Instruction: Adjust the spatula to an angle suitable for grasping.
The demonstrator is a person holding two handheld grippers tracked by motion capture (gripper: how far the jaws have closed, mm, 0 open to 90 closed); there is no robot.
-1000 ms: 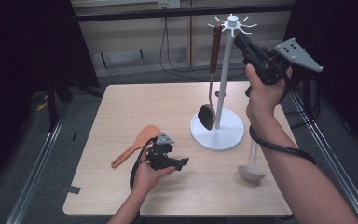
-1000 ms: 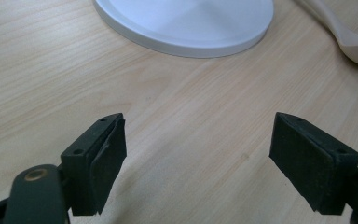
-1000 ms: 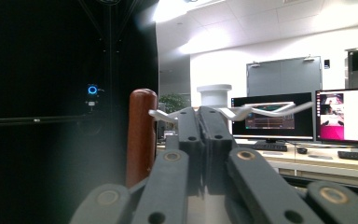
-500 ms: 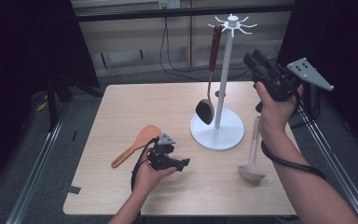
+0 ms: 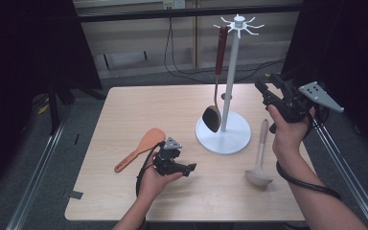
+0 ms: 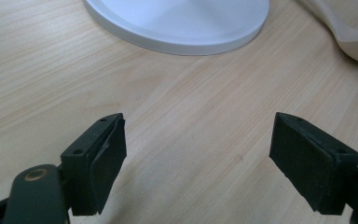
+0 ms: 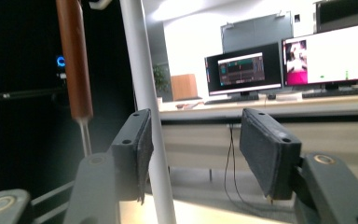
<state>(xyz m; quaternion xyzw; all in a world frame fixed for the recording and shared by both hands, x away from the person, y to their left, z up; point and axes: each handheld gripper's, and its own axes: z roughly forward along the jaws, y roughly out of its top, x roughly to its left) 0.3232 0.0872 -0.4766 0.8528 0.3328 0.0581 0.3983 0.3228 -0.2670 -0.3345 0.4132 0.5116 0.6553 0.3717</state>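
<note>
A white utensil stand (image 5: 230,86) rises from a round base (image 5: 235,141) on the wooden table (image 5: 139,105). A spoon with a brown handle (image 5: 219,52) and dark head hangs from its top hooks. An orange spatula (image 5: 141,148) and a beige ladle (image 5: 261,160) lie on the table. My left gripper (image 5: 189,168) rests low on the table beside the spatula, open and empty (image 6: 198,154), facing the stand's base (image 6: 182,23) and the ladle (image 6: 354,39). My right gripper (image 5: 262,89) hangs in the air right of the pole. Its jaws have just been opening and hold nothing (image 7: 196,149); the pole (image 7: 144,93) and spoon handle (image 7: 74,60) stand beyond them.
Metal rails run along both sides of the table (image 5: 38,167). Cables hang down the wall behind (image 5: 172,52). In the right gripper view, desks with lit monitors (image 7: 242,70) stand far off. The ladle lies just below my right forearm.
My right hand has dropped from near the stand's top hooks to mid-pole height and shifted right, and its jaws have opened. The left hand has stayed put.
</note>
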